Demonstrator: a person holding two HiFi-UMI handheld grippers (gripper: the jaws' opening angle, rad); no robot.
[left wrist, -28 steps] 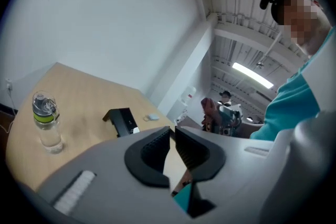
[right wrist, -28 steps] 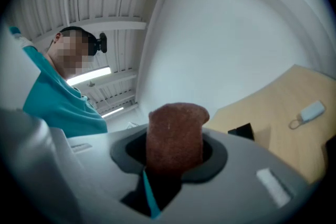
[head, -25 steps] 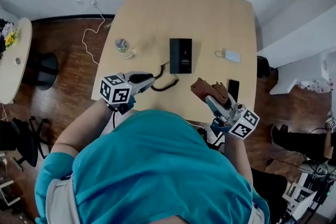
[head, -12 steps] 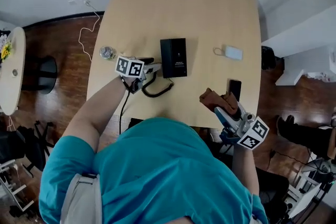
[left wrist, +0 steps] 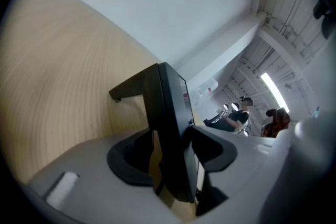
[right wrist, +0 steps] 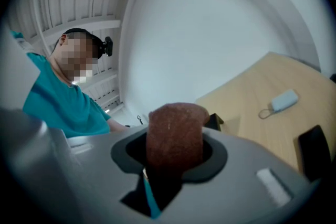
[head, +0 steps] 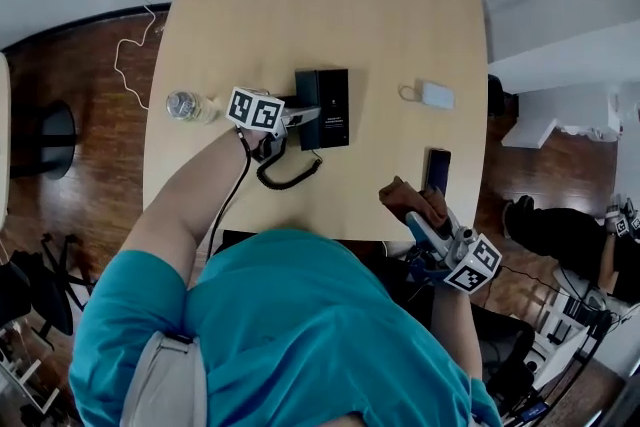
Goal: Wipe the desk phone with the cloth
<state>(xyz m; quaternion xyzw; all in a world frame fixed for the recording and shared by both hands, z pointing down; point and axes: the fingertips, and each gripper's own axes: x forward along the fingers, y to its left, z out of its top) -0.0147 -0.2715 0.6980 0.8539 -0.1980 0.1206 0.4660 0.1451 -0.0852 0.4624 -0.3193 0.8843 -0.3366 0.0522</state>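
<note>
The left hand-held gripper (head: 308, 114) lay at the left side of the desk phone (head: 330, 95), its jaws spread wide. In the left gripper view a black edge of the phone stood upright between them, and the pads did not plainly press on it. Its marker cube (head: 255, 109) faced up, just left of the phone. Behind it the bare left forearm (head: 195, 200) reached out from the body, slanting forward and to the right across the near part of the desk (head: 300, 5). The coiled cord (head: 285, 177) lay curled on the desk just beside that wrist, below the phone.

The right hand-held gripper (head: 415, 212) was clamped on the brown cloth (head: 412, 198), which rose as a bunched wad between its jaws. The right arm was kept close to the body, with the gripper at the desk's near right edge pointing forward and a little left, well apart from the phone.

A water bottle (head: 188, 106) lay near the left edge. A dark smartphone (head: 437, 172) lay just beyond the cloth, and a small white device (head: 436, 95) further back.
</note>
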